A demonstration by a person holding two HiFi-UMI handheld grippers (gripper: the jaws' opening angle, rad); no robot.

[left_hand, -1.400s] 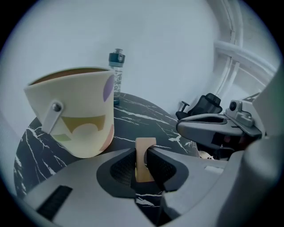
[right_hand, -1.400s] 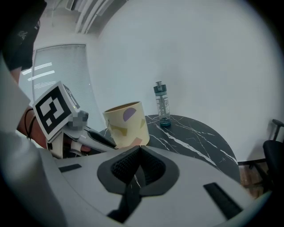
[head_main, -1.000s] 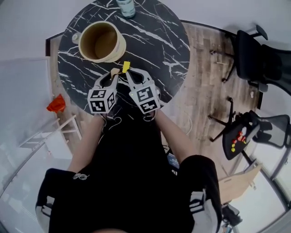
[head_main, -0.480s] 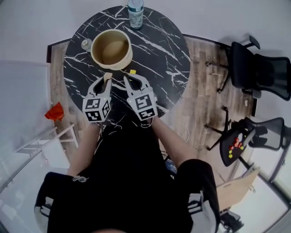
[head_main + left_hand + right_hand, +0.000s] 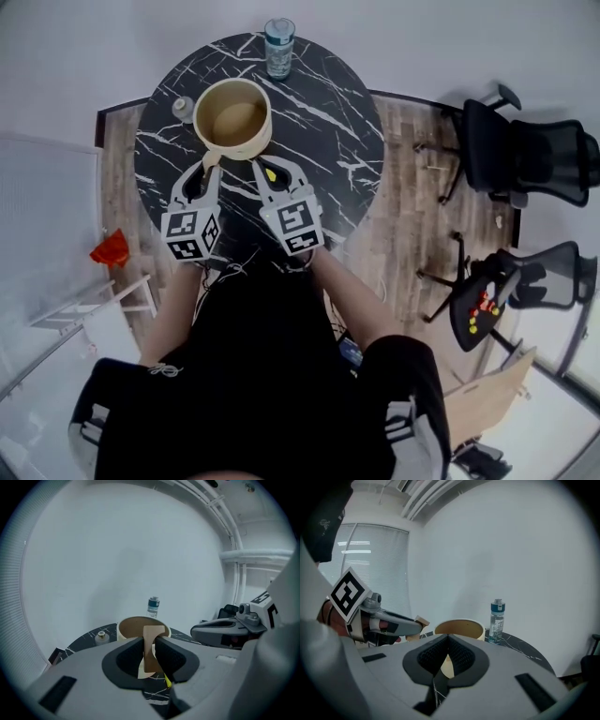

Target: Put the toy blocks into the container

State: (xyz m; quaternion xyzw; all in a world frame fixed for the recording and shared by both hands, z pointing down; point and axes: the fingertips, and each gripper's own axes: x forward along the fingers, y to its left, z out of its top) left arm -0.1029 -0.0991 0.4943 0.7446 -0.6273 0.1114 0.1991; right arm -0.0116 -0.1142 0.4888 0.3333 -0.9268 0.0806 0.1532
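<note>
My left gripper [image 5: 210, 169] [image 5: 150, 645] is shut on a tan wooden block [image 5: 151, 645], held upright just short of the near rim of the cream round container [image 5: 232, 117] [image 5: 126, 626]. Seen from the head view, the block [image 5: 213, 161] almost touches that rim. Beside it on the right, my right gripper [image 5: 255, 167] [image 5: 448, 641] is shut with nothing in it. A small yellow block [image 5: 271, 174] [image 5: 167, 681] lies on the black marble table [image 5: 328, 131] beside the right gripper's fingers. The container [image 5: 459, 628] looks empty as far as its inside shows.
A water bottle [image 5: 278, 47] [image 5: 497, 620] stands behind the container at the table's far edge. A small capped jar [image 5: 183, 108] [image 5: 101, 637] sits left of the container. Office chairs [image 5: 525, 159] stand on the wood floor to the right; a red object [image 5: 108, 248] lies at the left.
Both grippers have drawn nearer the container, the left still holding the tan block. The head view has pulled back and now shows the whole bottle. The yellow block stays on the table.
</note>
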